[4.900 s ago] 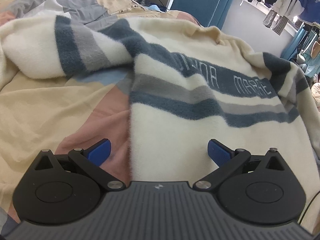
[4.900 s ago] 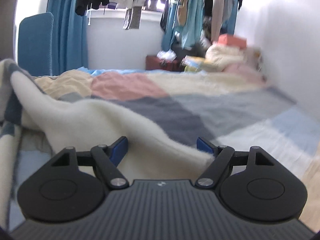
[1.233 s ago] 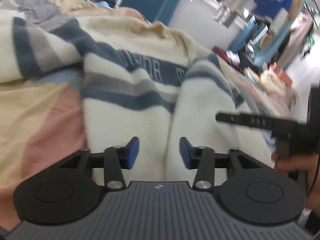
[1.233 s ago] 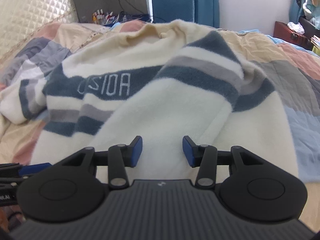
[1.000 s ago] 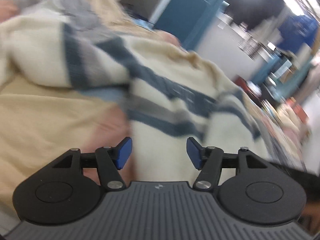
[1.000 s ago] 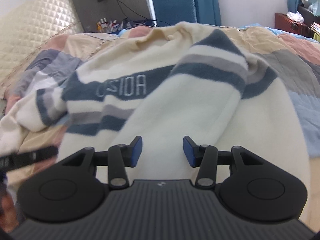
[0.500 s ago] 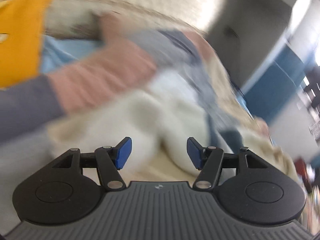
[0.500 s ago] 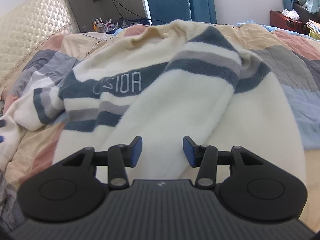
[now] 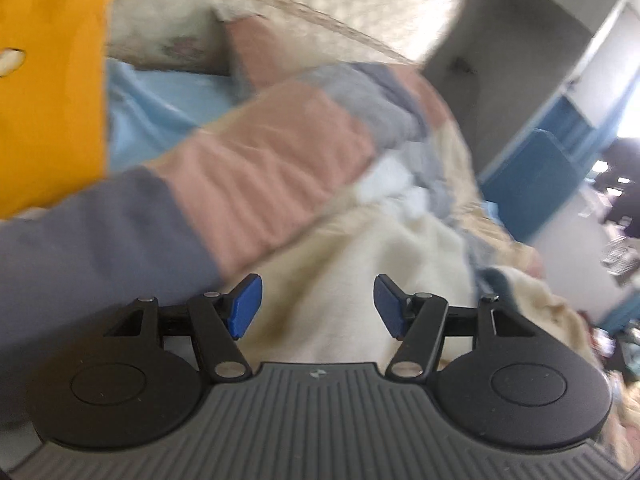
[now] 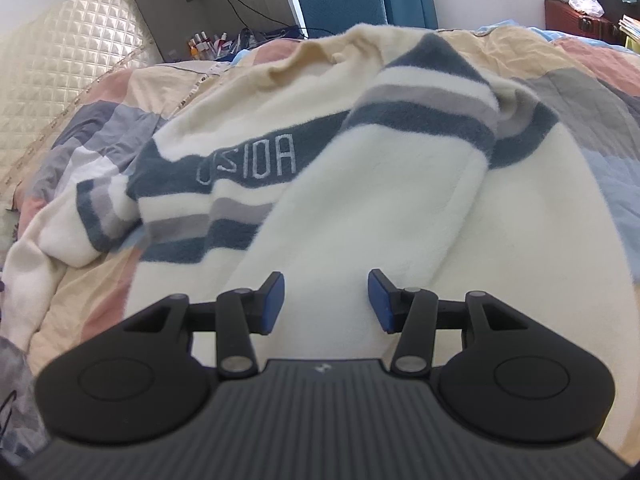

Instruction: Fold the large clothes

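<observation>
Since the earlier frame, left gripper (image 9: 316,306) has swung from sweater body to its outstretched cream sleeve (image 9: 360,280), jaws wide, empty; view blurred. Right gripper (image 10: 326,300) hovers part-open, empty; sweater (image 10: 520,240) lies directly ahead on bed (image 10: 580,64).

L wrist view motion-blurred; sweater (image 10: 360,184) sleeve cuff cut off at left edge.

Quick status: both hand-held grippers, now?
Left hand-held gripper: open, holding nothing.
Right hand-held gripper: open, empty, above the cream fleece striped sweater.
</observation>
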The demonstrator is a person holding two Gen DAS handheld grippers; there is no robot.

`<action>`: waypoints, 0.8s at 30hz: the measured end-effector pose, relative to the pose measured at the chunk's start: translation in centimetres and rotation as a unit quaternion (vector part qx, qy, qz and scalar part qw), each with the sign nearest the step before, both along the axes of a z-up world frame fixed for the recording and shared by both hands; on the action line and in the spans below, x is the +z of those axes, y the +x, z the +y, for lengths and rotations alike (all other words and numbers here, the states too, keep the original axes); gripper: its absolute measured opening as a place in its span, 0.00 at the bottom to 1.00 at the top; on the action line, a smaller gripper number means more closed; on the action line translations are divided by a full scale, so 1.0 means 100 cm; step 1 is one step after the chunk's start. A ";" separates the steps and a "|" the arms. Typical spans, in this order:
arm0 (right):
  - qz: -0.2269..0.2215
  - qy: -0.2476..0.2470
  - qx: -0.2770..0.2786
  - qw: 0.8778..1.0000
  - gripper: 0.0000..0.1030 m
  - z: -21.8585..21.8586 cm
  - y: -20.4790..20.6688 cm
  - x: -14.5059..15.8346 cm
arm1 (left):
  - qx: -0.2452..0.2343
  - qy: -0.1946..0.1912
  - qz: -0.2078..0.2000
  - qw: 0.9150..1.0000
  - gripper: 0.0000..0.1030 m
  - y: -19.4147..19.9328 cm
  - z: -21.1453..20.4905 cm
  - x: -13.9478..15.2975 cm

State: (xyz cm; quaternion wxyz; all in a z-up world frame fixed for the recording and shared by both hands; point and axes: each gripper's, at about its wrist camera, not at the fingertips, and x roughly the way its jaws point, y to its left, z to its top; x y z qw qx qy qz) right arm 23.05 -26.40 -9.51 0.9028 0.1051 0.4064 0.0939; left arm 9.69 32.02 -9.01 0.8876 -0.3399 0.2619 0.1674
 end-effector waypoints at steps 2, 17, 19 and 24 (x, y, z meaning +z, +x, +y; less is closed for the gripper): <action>0.002 -0.004 0.000 1.000 0.48 0.002 0.002 -0.001 | -0.027 0.007 -0.011 1.000 0.64 0.003 -0.009 0.001; 0.008 -0.034 -0.004 0.999 0.48 0.016 0.018 -0.005 | -0.060 0.044 0.068 0.995 0.25 0.038 -0.025 -0.028; 0.008 -0.036 -0.005 0.999 0.49 0.017 0.019 -0.006 | -0.064 0.031 0.061 0.996 0.17 0.037 -0.027 -0.029; 0.006 -0.027 -0.015 0.999 0.48 0.014 0.019 -0.001 | -0.053 0.046 0.049 0.996 0.14 0.031 -0.041 -0.003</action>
